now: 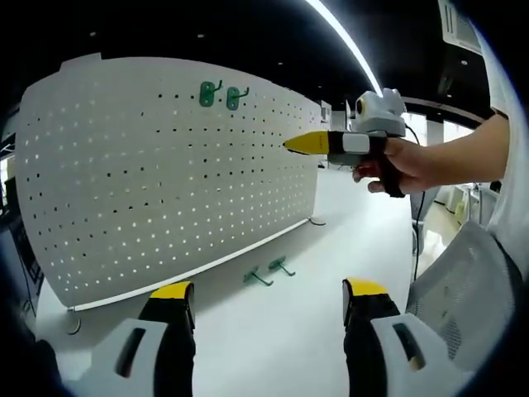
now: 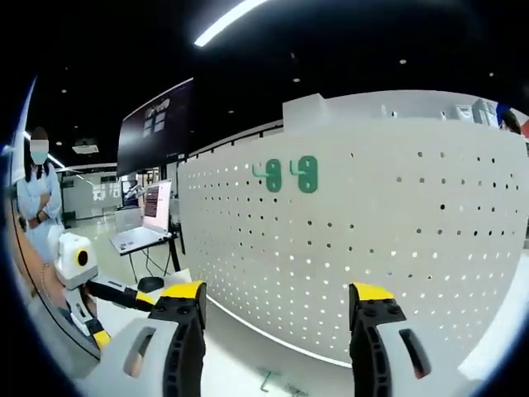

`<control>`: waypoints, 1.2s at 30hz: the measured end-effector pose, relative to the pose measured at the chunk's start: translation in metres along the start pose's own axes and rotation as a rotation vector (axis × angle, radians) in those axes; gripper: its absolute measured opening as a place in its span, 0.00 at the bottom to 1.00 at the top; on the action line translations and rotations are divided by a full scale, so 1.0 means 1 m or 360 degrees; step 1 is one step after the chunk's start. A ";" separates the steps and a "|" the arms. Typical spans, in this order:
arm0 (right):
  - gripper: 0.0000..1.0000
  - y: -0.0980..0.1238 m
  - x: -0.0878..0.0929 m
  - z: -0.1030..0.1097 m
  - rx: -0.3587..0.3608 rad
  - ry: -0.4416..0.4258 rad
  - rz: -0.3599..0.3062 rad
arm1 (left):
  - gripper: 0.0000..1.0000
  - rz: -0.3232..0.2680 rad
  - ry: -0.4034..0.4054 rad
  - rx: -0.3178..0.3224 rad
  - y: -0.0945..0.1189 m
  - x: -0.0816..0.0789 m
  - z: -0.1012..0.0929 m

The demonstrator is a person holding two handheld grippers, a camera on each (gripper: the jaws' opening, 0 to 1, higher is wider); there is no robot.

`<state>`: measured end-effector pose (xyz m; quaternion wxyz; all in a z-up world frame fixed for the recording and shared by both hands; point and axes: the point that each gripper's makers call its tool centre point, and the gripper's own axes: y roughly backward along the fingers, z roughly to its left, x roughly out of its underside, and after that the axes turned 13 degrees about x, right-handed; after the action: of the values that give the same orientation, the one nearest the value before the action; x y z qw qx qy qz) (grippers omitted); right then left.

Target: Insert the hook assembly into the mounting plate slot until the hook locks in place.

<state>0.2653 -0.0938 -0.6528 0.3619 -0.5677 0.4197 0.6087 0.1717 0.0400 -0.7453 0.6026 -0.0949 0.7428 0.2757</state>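
Open table (image 1: 273, 331) between left tool (image 1: 269, 302) and pegboard's (image 1: 165, 182) bottom edge.

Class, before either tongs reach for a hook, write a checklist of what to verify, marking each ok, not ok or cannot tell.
1. Left tongs open, nothing held: ok.
2. Right tongs open, nothing held: ok.
3. Two loose green hooks lie on the table, in sight: ok.
4. Pegboard stands upright: ok.
5. Two green hooks already hang on it: ok.
6. Free holes near them: ok.
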 end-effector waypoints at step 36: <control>0.69 0.064 0.075 -0.012 0.0002 -0.0021 0.0249 | 0.74 0.0040 0.0040 -0.0014 0.010 0.014 0.001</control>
<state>0.2042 -0.1321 -0.7214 0.3163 -0.5290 0.4608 0.6386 0.1640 0.0516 -0.7560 0.5893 -0.0916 0.7503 0.2854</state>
